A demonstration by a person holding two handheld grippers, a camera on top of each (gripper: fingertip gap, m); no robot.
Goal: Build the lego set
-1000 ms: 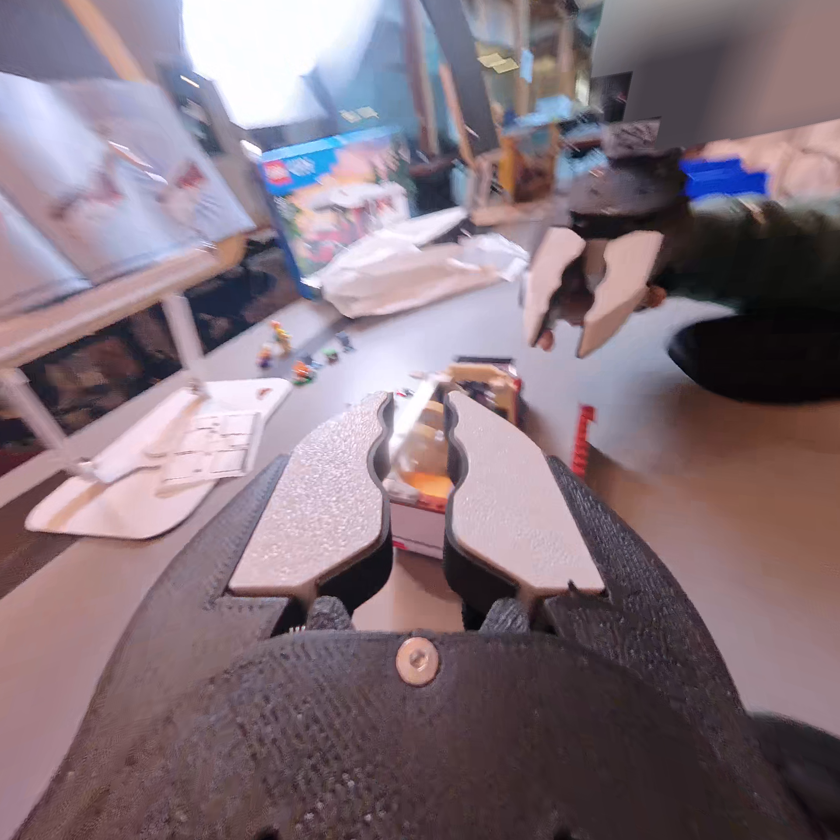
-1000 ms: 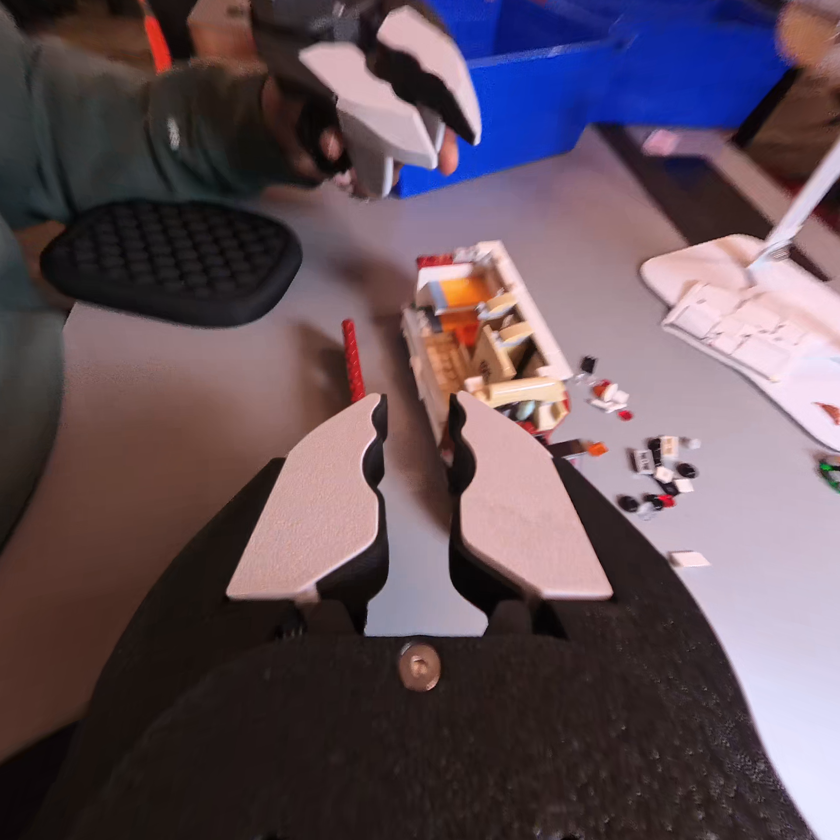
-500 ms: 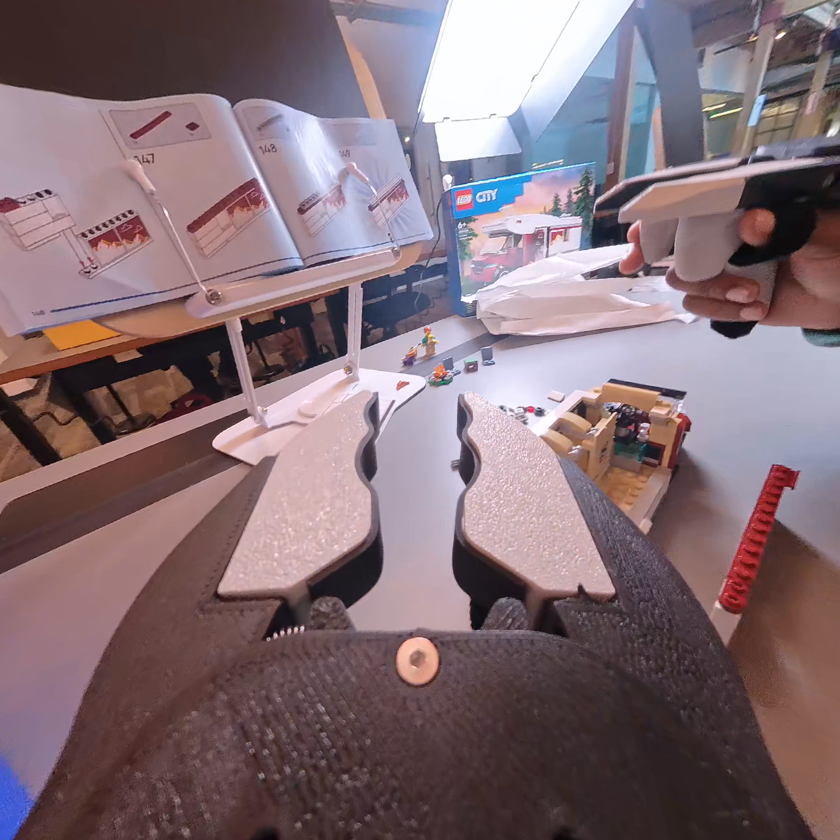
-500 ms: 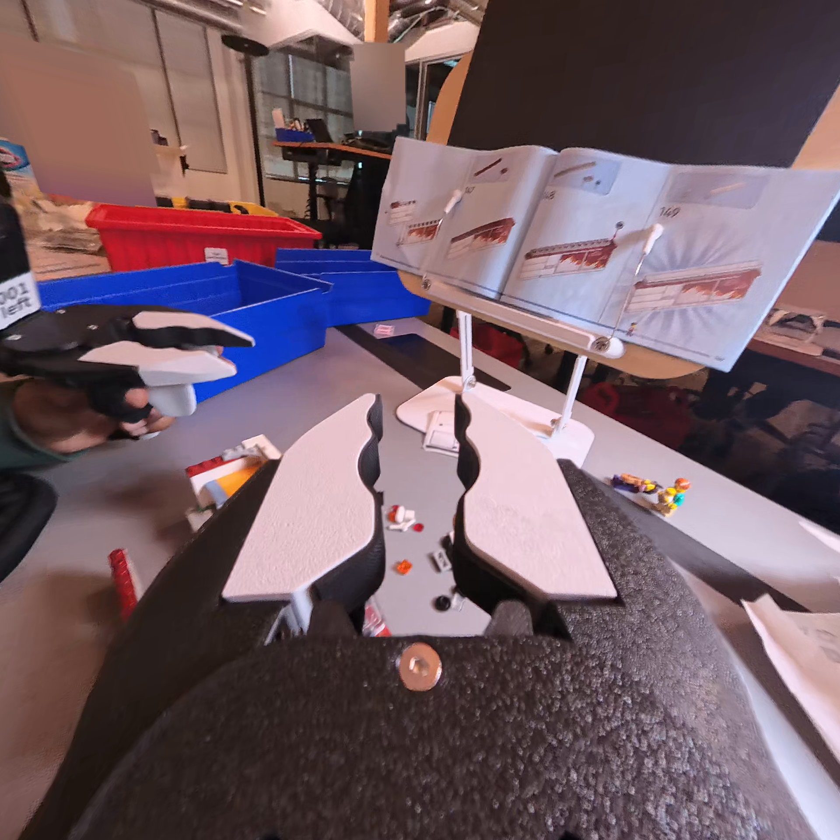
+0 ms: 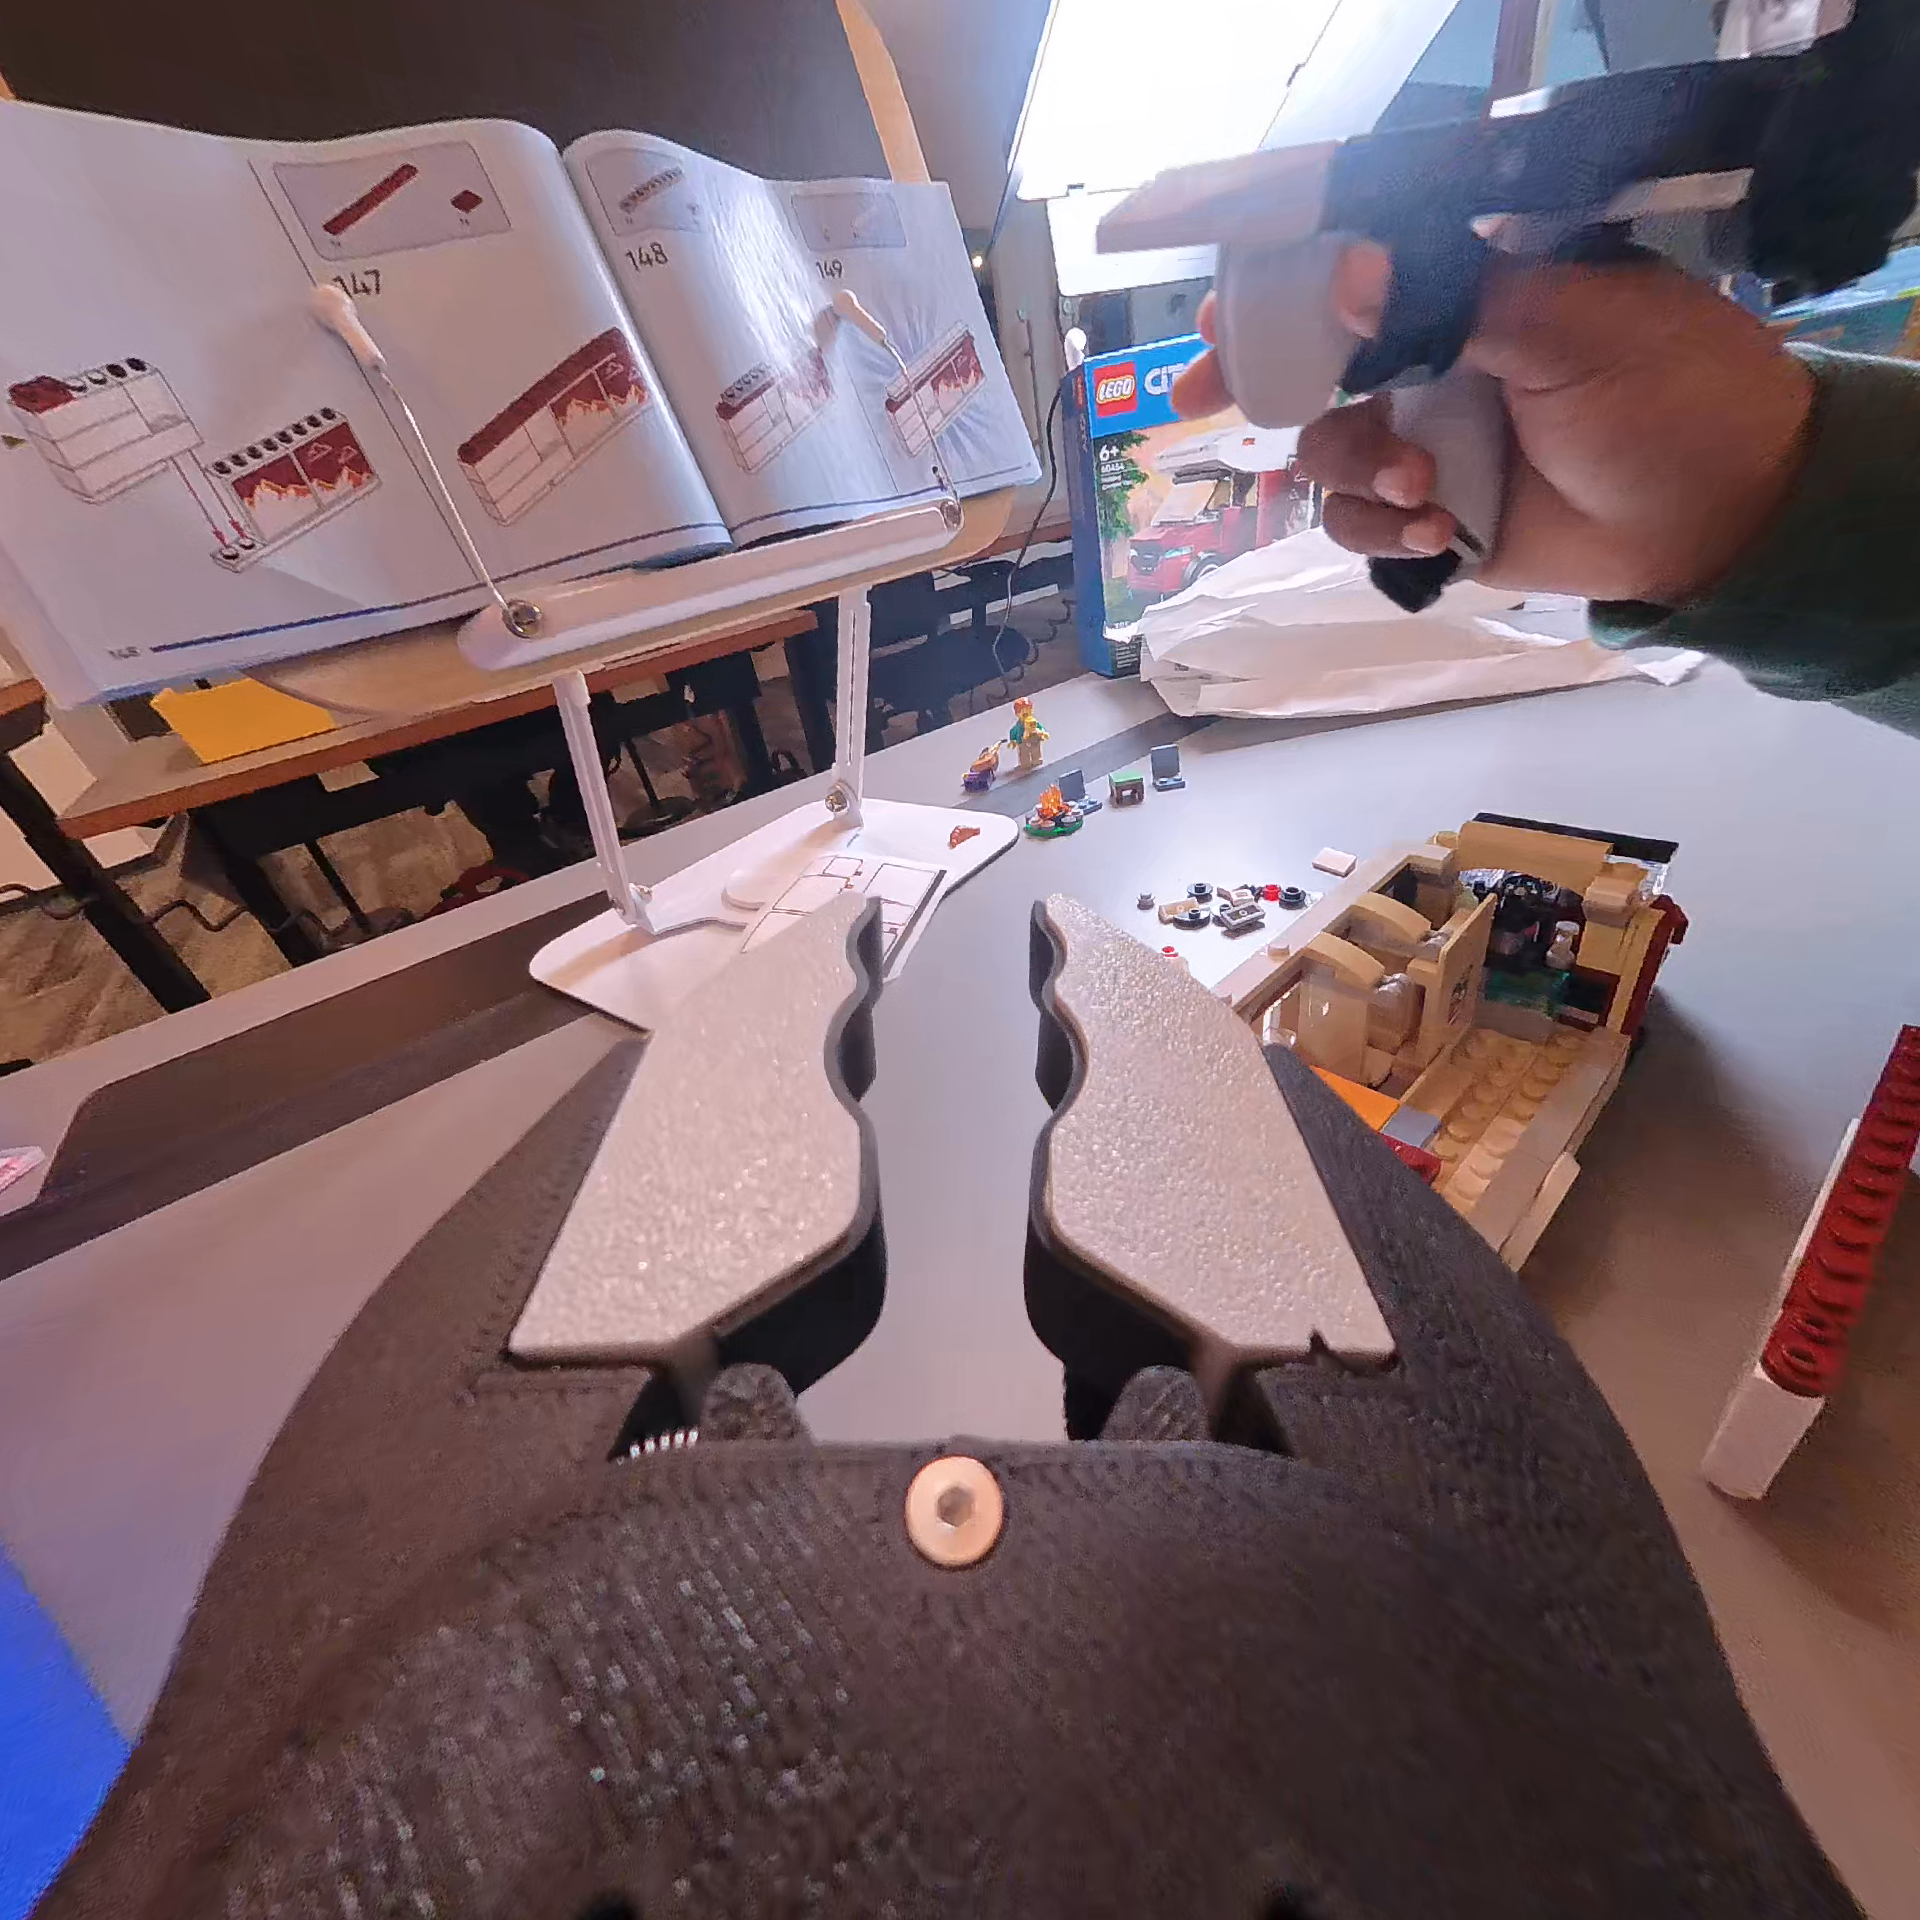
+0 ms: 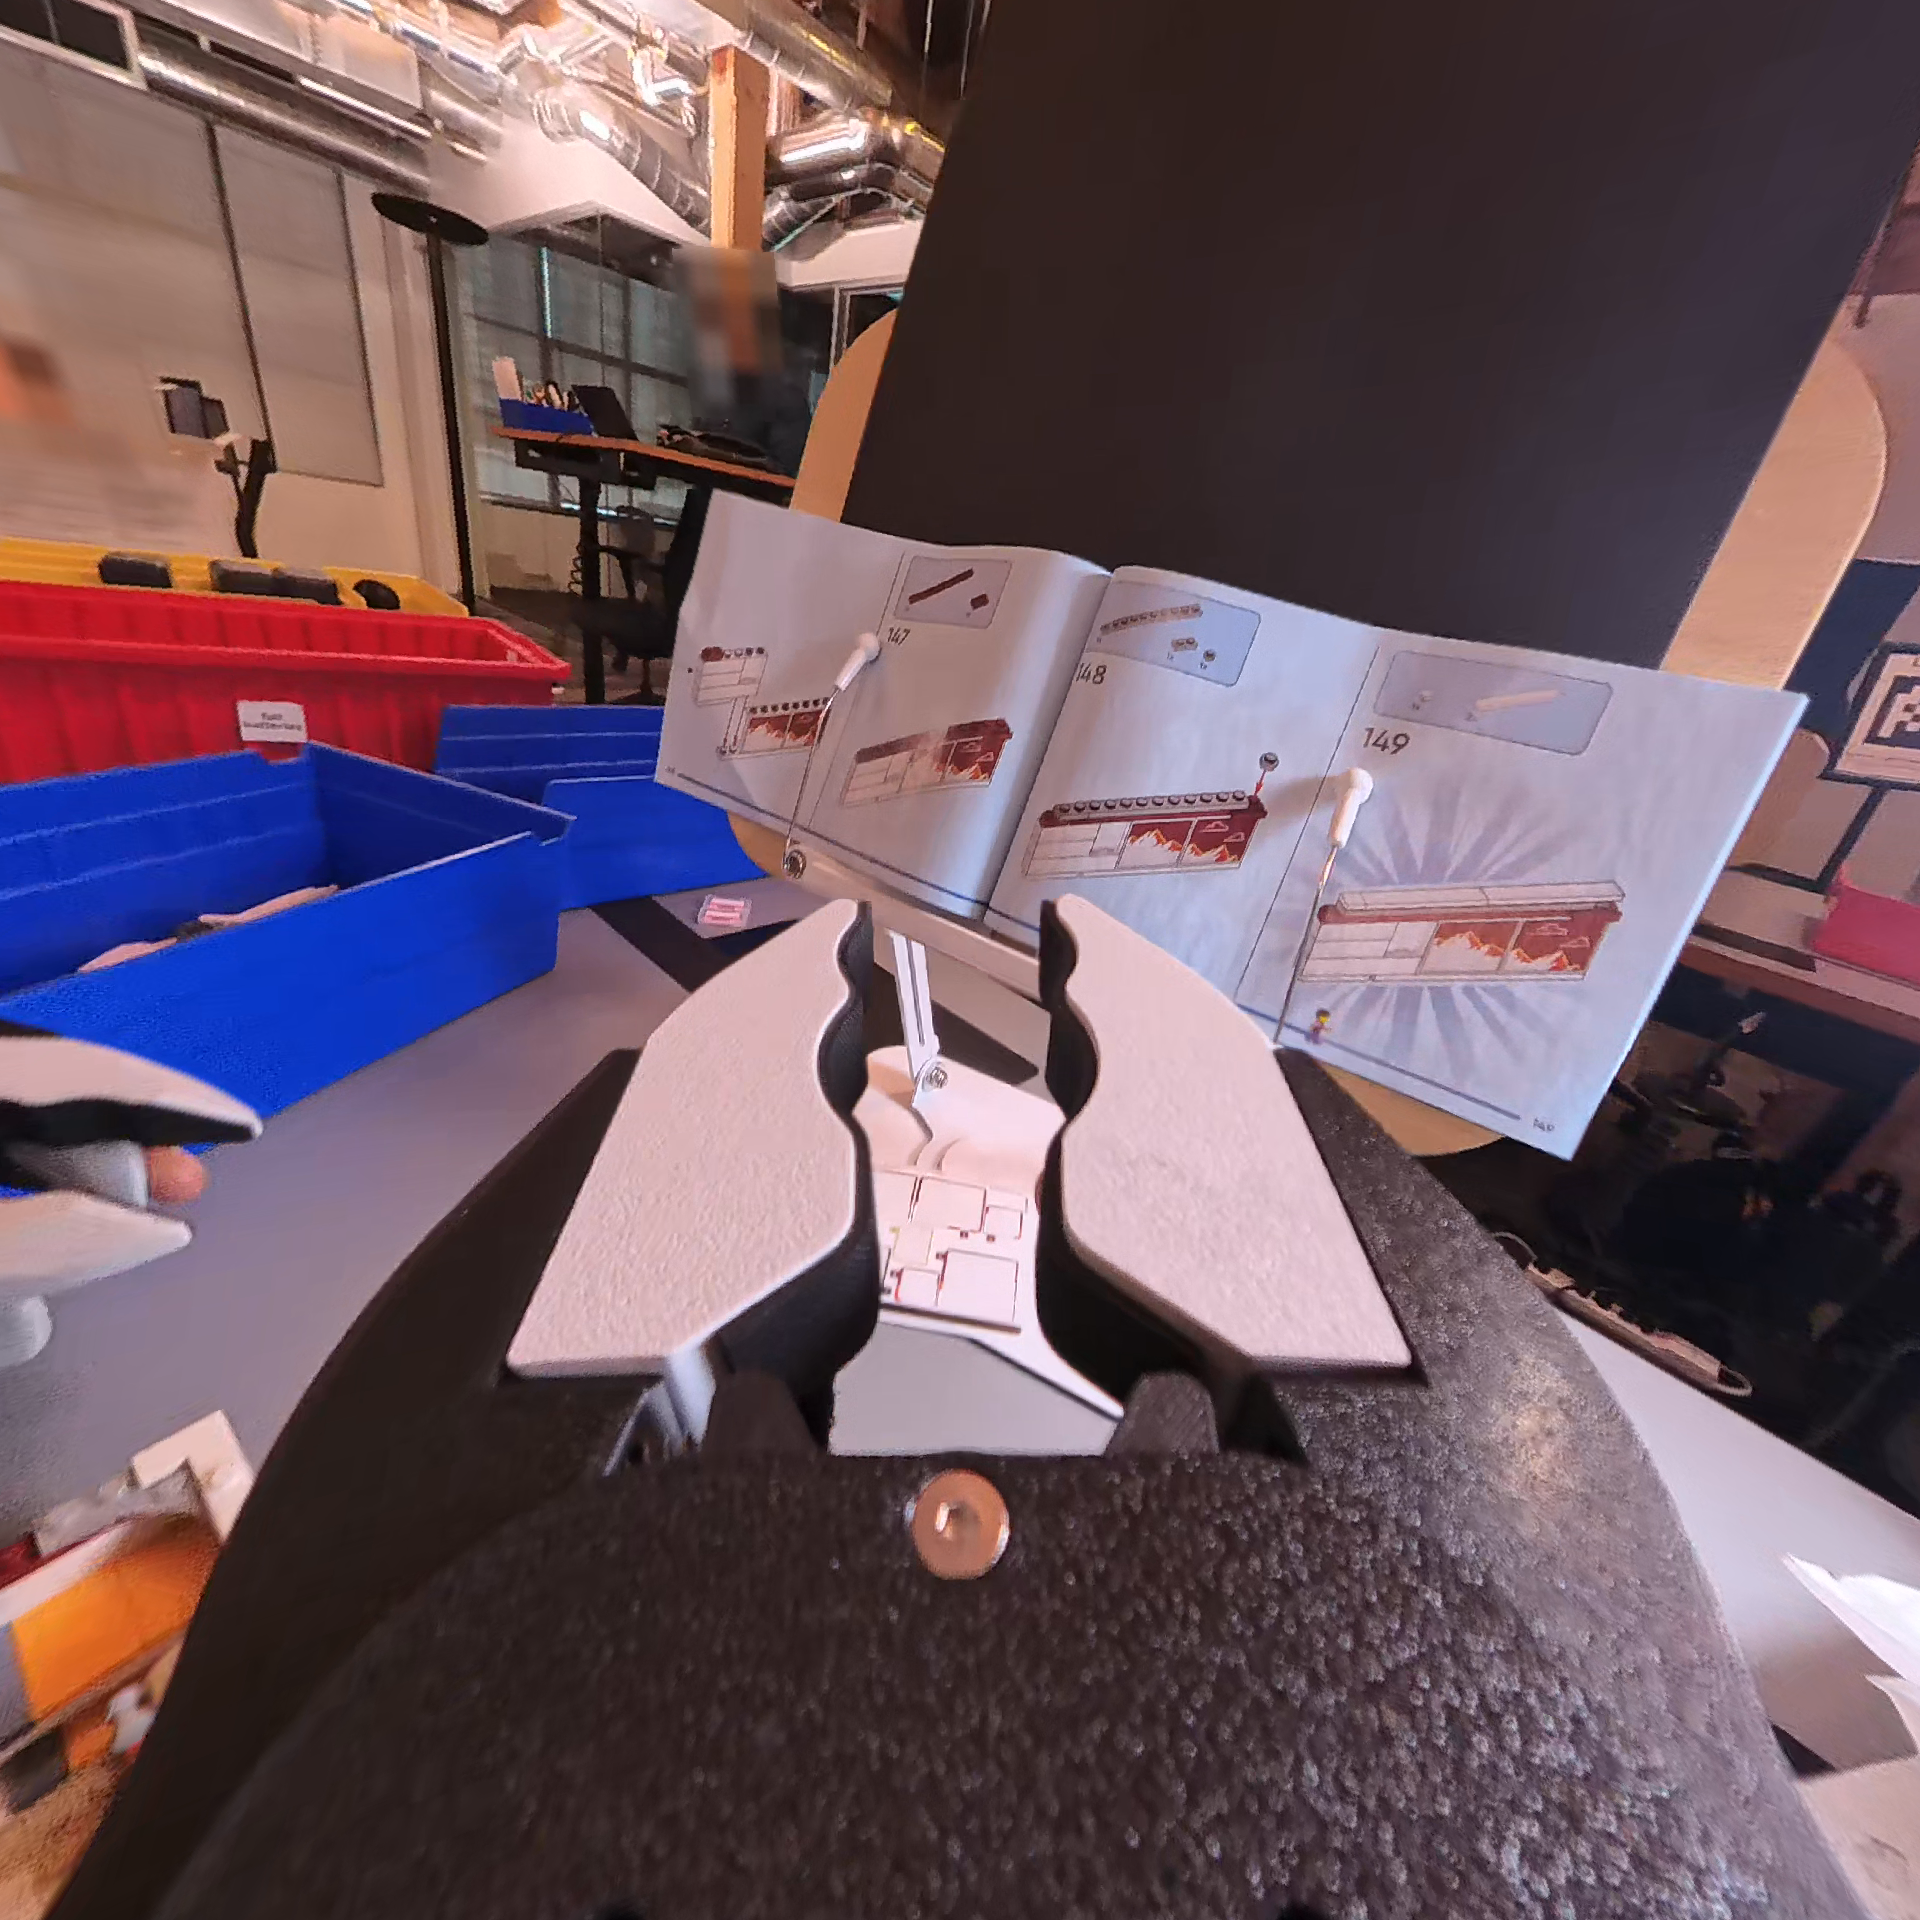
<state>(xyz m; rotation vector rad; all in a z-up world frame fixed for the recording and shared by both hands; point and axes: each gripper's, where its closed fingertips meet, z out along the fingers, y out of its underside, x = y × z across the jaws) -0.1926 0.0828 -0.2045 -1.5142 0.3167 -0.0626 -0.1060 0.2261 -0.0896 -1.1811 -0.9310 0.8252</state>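
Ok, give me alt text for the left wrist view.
The left gripper, open with nothing between its fingers, is raised above a grey table, facing an open instruction booklet on a white stand. A half-built tan brick model sits right; the right gripper hovers above.

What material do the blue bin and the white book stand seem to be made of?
Blue bin: likely moulded plastic, with a uniform colour, slight sheen and ribbed rim. White book stand: probably painted metal or hard plastic, going by its thin flat base, slim struts and smooth finish; the look leaves it open.
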